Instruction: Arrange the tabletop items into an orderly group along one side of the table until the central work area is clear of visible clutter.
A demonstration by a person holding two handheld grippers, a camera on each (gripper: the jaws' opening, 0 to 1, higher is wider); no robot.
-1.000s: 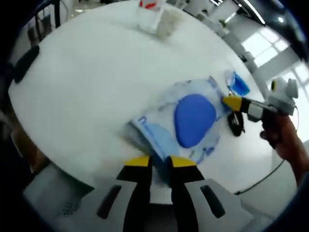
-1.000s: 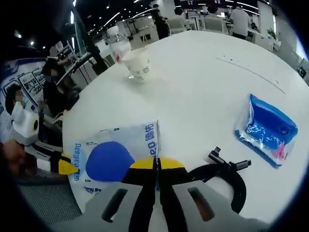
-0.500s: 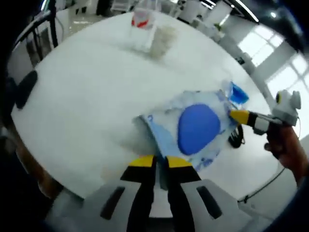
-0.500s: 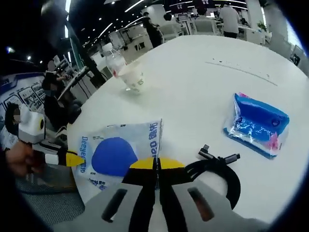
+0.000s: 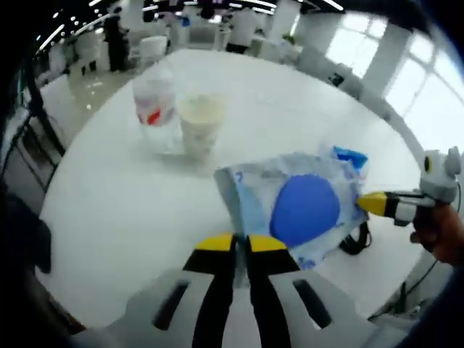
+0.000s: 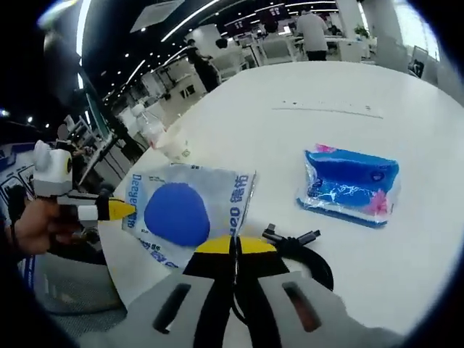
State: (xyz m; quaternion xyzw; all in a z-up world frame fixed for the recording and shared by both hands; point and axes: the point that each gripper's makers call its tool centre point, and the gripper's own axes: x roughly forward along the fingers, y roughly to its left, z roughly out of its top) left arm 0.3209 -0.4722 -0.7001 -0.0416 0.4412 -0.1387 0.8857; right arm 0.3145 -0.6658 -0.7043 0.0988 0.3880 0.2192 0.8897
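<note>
Left gripper [image 5: 241,243]: pinching one edge of the flat white plastic pack with a blue oval [image 5: 293,206].
Right gripper [image 6: 233,245]: pinching its opposite edge.

In the left gripper view, the black cable [image 5: 355,239] is mostly hidden behind the tissue pack [image 5: 293,206]; only a dark loop shows at the pack's lower right corner. The blue wipes packet [image 5: 350,154] peeks out as a small blue patch past the tissue pack's far edge. The bottle [image 5: 156,109] and the paper cup [image 5: 200,123] beyond the pack are motion-blurred, and the bottle's label is unreadable.

In the right gripper view, the bottle and cup [image 6: 172,147] beyond the tissue pack [image 6: 187,210] are too small to tell apart. The right tool [image 6: 233,246] covers part of the cable [image 6: 301,257] and the pack's near edge.
</note>
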